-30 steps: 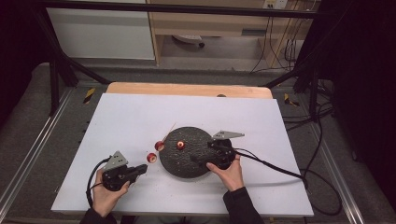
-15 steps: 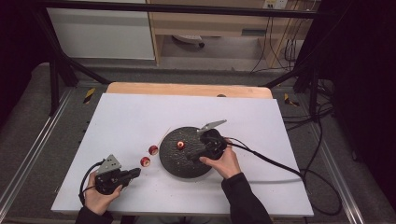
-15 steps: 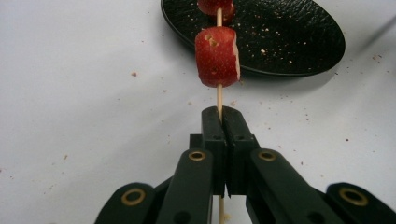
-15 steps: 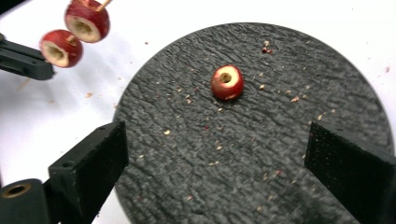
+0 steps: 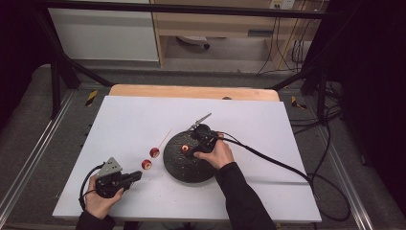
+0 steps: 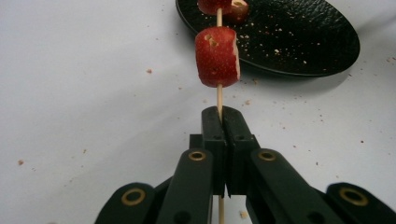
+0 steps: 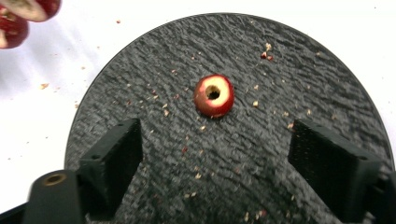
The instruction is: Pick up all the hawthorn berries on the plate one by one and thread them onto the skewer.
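The surface (image 5: 124, 120) is a white sheet laid over a wooden top, whose bare wood edge (image 5: 191, 91) shows along the far side. A round black plate (image 5: 179, 167) with a rough texture lies on the sheet near the middle, toward the near side. Fine crumbs (image 6: 149, 71) are scattered over the white sheet beside the plate. A black cable (image 5: 268, 160) trails across the sheet to its right edge.

Right gripper (image 5: 197, 143) shifts from the plate's (image 5: 191, 173) right side up over its far part, jaws just been closing, nothing between them, fruit piece (image 7: 214, 95) ahead on the plate. Left gripper (image 5: 135, 176) slides slightly nearer the table's front edge, skewer (image 6: 219, 100) following.
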{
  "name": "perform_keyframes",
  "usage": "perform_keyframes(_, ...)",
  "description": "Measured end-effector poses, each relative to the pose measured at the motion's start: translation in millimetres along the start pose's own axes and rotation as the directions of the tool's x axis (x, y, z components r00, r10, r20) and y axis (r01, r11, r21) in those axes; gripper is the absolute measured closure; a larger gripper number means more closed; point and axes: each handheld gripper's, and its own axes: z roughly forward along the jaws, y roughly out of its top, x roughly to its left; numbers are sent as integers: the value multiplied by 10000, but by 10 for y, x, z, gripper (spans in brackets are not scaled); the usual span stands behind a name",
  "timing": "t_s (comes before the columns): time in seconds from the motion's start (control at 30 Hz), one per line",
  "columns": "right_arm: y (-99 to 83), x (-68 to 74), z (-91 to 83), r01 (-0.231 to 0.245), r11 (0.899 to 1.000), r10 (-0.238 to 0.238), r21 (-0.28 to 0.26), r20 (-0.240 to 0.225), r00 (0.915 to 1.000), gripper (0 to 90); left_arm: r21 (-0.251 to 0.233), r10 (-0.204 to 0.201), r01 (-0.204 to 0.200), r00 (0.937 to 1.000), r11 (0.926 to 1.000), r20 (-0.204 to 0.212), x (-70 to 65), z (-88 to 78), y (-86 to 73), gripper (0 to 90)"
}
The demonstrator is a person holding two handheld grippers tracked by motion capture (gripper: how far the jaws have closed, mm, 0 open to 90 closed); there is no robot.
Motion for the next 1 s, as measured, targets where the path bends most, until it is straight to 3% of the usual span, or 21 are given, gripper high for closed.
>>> perform_keyframes(0.37,228,-40,175,302,9979,-298,569,-90,9995,362,36,-158,158,9999,9999,-63,28,9,-10,883)
perform_keyframes(0.47,287,-53,253,259,9973,-237,680,-339,9991,415,64,-114,114,9999,9999,-38,21,14,-10,883)
perform_keyframes(1.0,334,-77,423,414,9888,-339,1434,-544,9979,617,1,-146,146,9999,9999,10,20,9,-2,883)
